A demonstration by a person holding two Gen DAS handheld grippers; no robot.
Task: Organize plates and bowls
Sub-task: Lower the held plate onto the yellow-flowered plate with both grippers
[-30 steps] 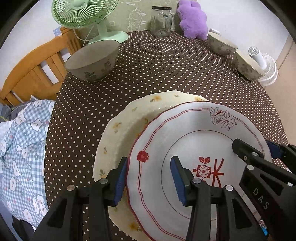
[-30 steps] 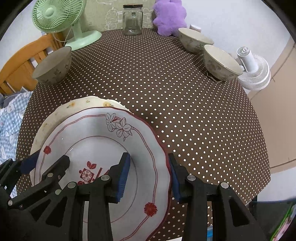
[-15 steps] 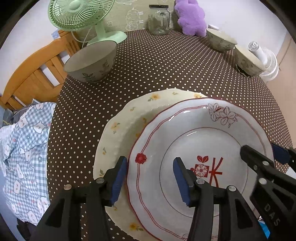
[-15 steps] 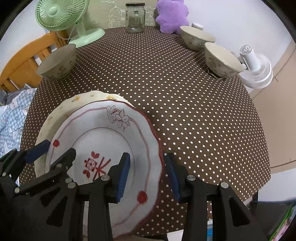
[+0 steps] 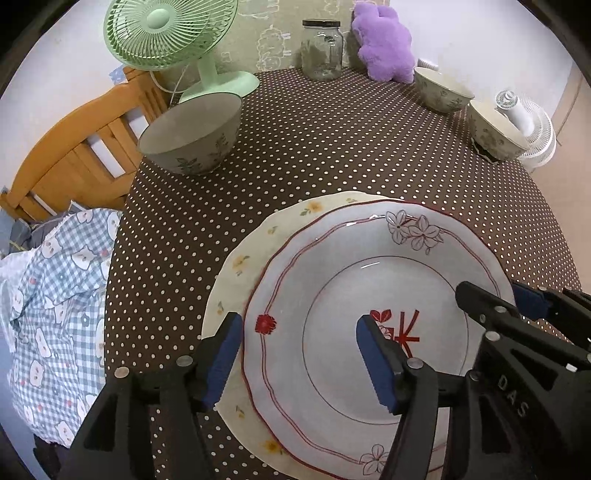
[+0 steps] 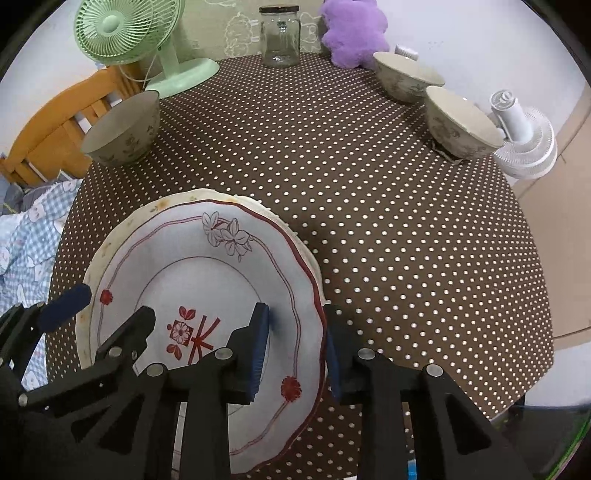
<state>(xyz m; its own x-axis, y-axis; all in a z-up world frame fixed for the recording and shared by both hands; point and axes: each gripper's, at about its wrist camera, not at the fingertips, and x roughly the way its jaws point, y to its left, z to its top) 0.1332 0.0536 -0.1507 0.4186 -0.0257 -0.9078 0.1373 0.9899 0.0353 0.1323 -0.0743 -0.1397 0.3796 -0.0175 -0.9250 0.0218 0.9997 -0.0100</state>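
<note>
A white plate with red trim (image 5: 369,266) (image 6: 207,280) lies on a cream flowered plate (image 5: 240,266) (image 6: 162,206) at the near edge of the table. My left gripper (image 5: 299,358) (image 6: 107,310) straddles the white plate's left rim. Its jaws are opening and its pads stand off the plate. My right gripper (image 6: 295,354) (image 5: 498,295) has the right rim between its pads, and its jaws are closing onto it. One floral bowl (image 5: 192,136) (image 6: 122,129) stands at the left, and two more (image 5: 441,92) (image 5: 495,133) stand at the far right.
The table wears a brown dotted cloth (image 5: 332,147). A green fan (image 5: 170,33), a glass jar (image 5: 321,50) and a purple plush toy (image 5: 384,40) line its far edge. Off the table stand a white fan (image 5: 524,125), a wooden chair (image 5: 74,147) and checked cloth (image 5: 48,295).
The left gripper's jaws have widened away from the plate's left rim. The right gripper's jaws have narrowed onto the right rim. Both hands stay roughly in place.
</note>
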